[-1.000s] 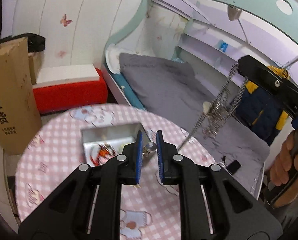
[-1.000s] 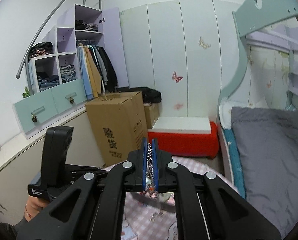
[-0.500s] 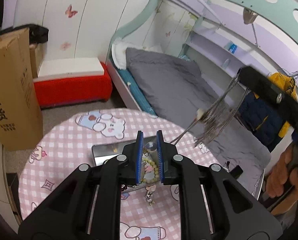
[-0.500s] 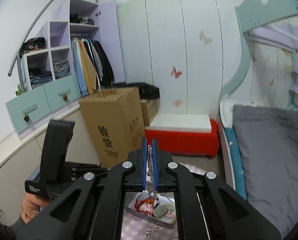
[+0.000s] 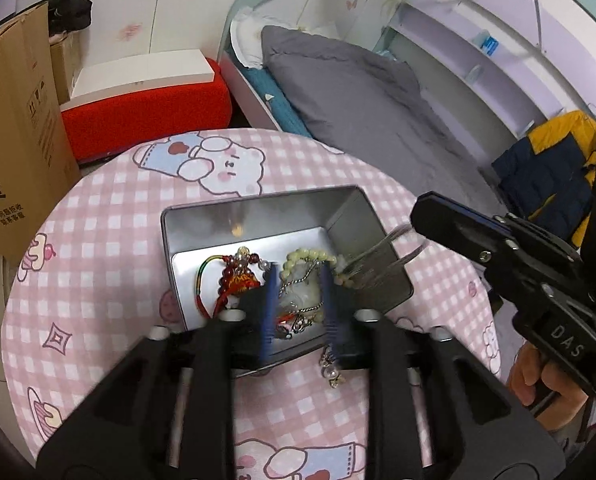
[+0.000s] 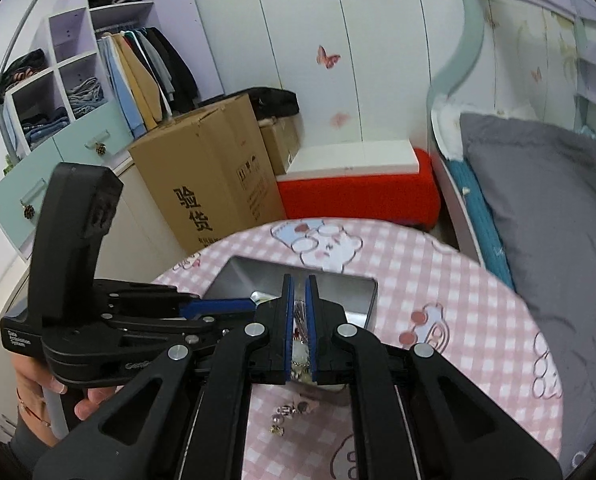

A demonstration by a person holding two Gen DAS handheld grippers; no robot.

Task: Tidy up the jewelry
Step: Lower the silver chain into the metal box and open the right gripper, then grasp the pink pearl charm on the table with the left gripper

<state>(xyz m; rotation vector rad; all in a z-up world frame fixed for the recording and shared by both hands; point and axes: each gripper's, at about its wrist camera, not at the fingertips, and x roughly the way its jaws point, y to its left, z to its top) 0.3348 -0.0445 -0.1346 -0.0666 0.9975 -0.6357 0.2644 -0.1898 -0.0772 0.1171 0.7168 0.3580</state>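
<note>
The right gripper (image 6: 299,280) is pinching a chain (image 6: 300,316) over the tin (image 5: 258,216); the left gripper (image 5: 298,276) is hovering there, parted.

One metal tin (image 5: 254,216) sat on one round table (image 5: 110,248), beside two cardboard boxes (image 6: 210,184). Two grippers, left (image 5: 296,280) and right (image 6: 299,292), hovered over it. One small trinket (image 5: 331,372) lay outside the tin.

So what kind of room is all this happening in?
Most likely a child's bedroom: a bunk bed with a grey duvet, an open wardrobe of hanging clothes, and butterfly stickers on the wall. The jewelry tin sits on a round table with a pink teddy-bear cloth.
</note>
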